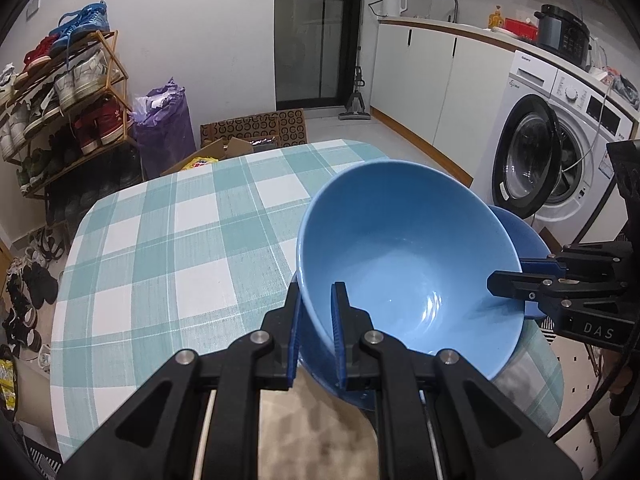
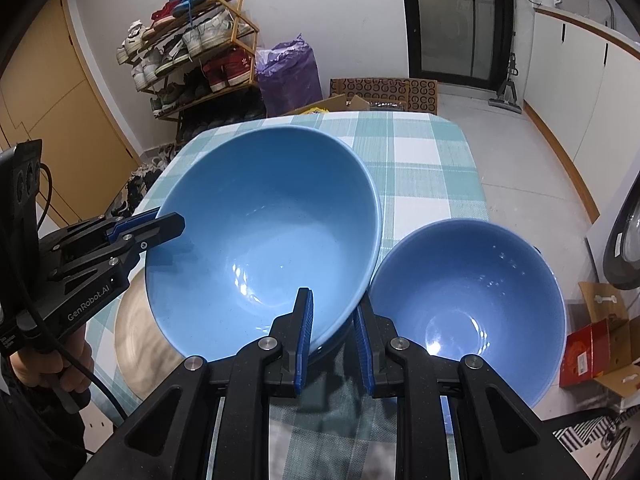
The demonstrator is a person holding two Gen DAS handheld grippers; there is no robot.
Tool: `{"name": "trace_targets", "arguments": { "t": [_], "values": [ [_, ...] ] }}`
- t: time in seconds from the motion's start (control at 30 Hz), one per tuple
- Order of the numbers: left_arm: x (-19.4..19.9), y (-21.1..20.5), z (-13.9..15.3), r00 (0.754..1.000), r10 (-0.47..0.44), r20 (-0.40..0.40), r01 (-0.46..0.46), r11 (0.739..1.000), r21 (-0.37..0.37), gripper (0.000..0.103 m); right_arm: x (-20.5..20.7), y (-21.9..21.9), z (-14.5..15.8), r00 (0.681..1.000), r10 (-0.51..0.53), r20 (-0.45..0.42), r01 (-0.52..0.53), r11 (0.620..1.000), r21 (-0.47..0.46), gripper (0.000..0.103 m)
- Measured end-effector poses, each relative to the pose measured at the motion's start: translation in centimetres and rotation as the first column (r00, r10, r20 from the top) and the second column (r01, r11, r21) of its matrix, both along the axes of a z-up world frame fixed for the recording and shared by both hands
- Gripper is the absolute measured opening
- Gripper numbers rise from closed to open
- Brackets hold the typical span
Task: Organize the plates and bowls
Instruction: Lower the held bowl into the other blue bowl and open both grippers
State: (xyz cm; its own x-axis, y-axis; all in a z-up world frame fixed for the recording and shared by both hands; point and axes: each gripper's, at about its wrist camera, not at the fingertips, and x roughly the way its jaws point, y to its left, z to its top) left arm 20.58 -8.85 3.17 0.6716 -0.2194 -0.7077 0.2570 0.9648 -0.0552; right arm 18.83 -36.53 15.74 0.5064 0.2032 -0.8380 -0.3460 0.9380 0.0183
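Note:
A large light-blue bowl (image 1: 404,256) (image 2: 260,236) is tilted above the checked table. My left gripper (image 1: 316,336) is shut on its near rim; it shows from the side in the right wrist view (image 2: 160,224). My right gripper (image 2: 332,340) grips the bowl's opposite rim, one finger inside and one outside; it shows in the left wrist view (image 1: 516,276). A smaller, darker blue bowl (image 2: 468,300) (image 1: 524,240) sits upright on the table just right of the large bowl. A beige plate (image 2: 140,340) lies under the large bowl's left side.
The teal-and-white checked table (image 1: 180,240) (image 2: 424,168) stretches away beyond the bowls. A shoe rack (image 1: 60,92), a purple bag (image 1: 164,124) and cardboard boxes (image 1: 256,128) stand beyond it. A washing machine (image 1: 552,148) with its door open stands to the right.

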Motion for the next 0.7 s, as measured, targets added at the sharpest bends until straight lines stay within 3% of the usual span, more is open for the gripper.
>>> {"name": "trace_targets", "arguments": {
  "t": [0.7],
  "values": [
    [0.2,0.3,-2.5,0.999,0.015,-0.048,-0.013,0.998,0.054,0.011,0.4,2.1,-2.2,0.999,0.035,-0.016,-0.037,0.994,-0.107,0.021]
  ]
}}
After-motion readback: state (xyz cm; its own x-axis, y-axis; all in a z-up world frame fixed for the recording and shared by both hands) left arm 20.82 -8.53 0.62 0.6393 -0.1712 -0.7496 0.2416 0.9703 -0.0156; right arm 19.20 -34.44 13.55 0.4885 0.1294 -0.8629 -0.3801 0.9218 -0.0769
